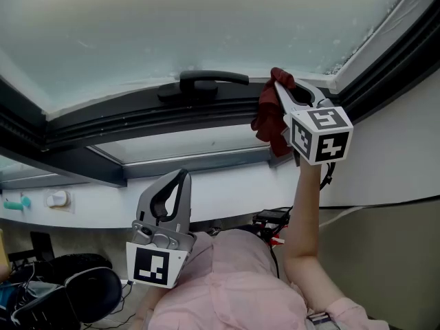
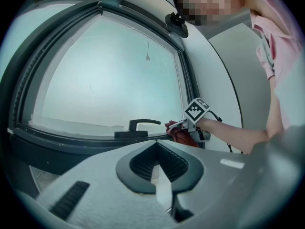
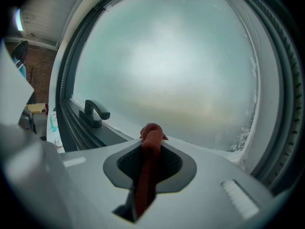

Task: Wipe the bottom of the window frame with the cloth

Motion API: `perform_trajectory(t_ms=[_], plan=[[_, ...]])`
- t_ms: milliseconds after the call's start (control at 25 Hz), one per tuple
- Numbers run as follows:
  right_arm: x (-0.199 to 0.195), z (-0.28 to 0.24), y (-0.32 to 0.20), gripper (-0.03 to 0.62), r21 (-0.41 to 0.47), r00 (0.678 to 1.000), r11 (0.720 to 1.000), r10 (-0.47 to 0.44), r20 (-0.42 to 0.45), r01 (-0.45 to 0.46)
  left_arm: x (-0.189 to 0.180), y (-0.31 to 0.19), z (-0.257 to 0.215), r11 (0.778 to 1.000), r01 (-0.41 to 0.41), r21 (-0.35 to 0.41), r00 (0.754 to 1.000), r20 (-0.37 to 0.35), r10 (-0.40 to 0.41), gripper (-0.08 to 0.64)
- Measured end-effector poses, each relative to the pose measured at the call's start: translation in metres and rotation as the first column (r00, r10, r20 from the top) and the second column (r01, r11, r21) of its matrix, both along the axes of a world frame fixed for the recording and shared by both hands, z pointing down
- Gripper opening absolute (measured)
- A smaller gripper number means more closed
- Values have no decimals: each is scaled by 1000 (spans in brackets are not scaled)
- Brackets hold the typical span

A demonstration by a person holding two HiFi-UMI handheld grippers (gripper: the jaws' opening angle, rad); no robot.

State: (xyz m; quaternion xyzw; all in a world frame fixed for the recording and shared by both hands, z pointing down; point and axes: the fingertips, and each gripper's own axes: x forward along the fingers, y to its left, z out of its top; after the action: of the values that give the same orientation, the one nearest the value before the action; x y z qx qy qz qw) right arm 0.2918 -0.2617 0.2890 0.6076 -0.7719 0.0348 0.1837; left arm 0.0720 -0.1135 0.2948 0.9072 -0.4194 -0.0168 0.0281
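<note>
Right gripper (image 1: 280,88) fingers (image 1: 297,96) pinch red cloth (image 1: 268,119), against window frame (image 1: 172,119)

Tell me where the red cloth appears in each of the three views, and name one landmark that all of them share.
Head view: the red cloth is upper right of centre, held in the right gripper.
Left gripper view: the cloth is small, just right of centre.
Right gripper view: the cloth is at bottom centre, pinched between the tongs.
Shared landmark: the window handle, left of the cloth in every view.
</note>
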Motion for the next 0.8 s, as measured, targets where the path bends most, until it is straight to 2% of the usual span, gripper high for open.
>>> perform_trajectory(t_ms=[200, 520, 800], plan=[[21, 1, 4, 55, 6, 998, 999, 37, 60, -37, 1, 1, 1, 1000, -1, 0, 1000, 5, 1, 0], [32, 1, 4, 55, 7, 998, 999, 47, 50, -47, 7, 3, -1, 1000, -13, 2, 1000, 2, 13, 0], [52, 2, 5, 55, 8, 994, 997, 76, 74, -77, 9, 4, -1, 1000, -9, 8, 1000, 4, 9, 0]])
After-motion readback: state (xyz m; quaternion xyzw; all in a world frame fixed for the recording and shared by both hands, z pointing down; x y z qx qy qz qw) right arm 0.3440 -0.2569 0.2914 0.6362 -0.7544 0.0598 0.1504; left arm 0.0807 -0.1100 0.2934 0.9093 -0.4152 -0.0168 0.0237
